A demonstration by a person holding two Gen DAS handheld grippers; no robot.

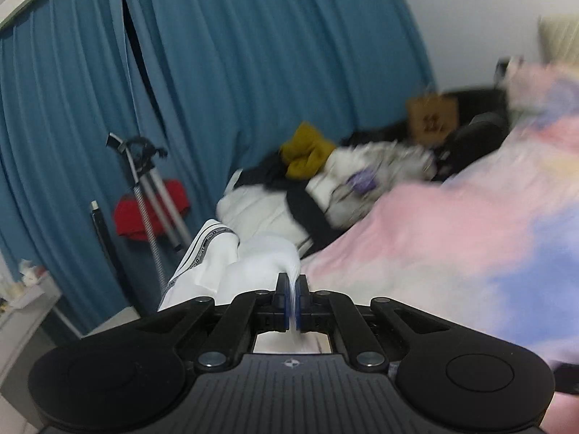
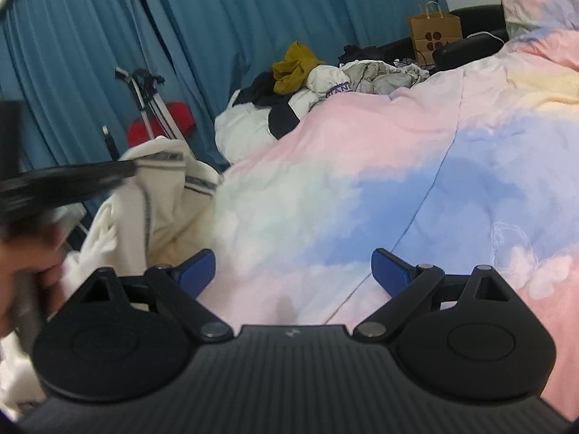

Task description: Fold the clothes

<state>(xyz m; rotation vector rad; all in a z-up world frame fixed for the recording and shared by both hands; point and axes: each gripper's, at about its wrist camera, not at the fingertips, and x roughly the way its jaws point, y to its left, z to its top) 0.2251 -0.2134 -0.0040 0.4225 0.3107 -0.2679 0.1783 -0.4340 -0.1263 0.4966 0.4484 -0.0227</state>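
White garment (image 1: 253,264), trimmed with a dark lettered band, sits pinched in our left claw (image 1: 293,300), whose blue pads are clenched on a fold of the cloth. From the right wrist view the same garment (image 2: 159,195) hangs bunched off the bed's left edge, partly lifted clear of the pastel duvet (image 2: 362,166). Our right claw (image 2: 293,271) stands released, its jaws wide apart and empty above the near part of the bed, with nothing but bedding between them.

Beyond the claws, a heap of unfolded clothes (image 2: 325,79) lies along the bed's far left edge, topped by a mustard-yellow piece (image 2: 293,67), with a brown paper bag (image 2: 436,34) near the far corner. Blue curtains (image 2: 217,18) close the background.

We judge the step in hand to be the pick-up: one garment taken from the side, not yet spread. The next move, as we read it, calls for carrying the cloth over the open middle of the bed and having the free right claw find a second corner or hem, so the piece can be pulled flat before any fold.
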